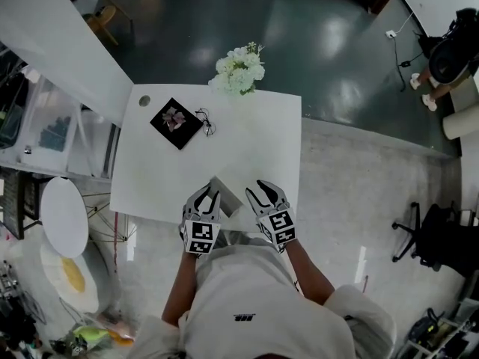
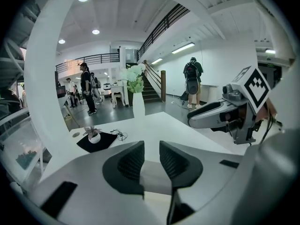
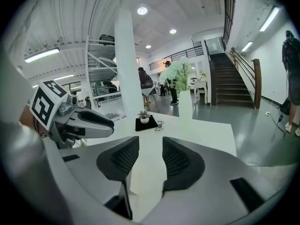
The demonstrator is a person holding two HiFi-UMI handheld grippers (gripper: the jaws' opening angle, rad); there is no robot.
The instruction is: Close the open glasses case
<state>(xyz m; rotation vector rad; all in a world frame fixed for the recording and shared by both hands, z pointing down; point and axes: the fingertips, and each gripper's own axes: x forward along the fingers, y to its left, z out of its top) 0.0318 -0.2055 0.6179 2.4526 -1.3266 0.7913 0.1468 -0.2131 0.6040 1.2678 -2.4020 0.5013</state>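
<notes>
The open glasses case, grey, lies at the near edge of the white table. My left gripper hangs just left of it and my right gripper just right of it, both pointing away from me. In the left gripper view the jaws stand a little apart, and a grey face of the case shows low in the gap; I see no pad pressing on it. The right gripper has its jaws apart over bare table. A pair of glasses lies farther back.
A black mat with a small potted plant sits at the table's far left. White flowers stand at the far edge. A round hole marks the far left corner. People stand on the floor beyond.
</notes>
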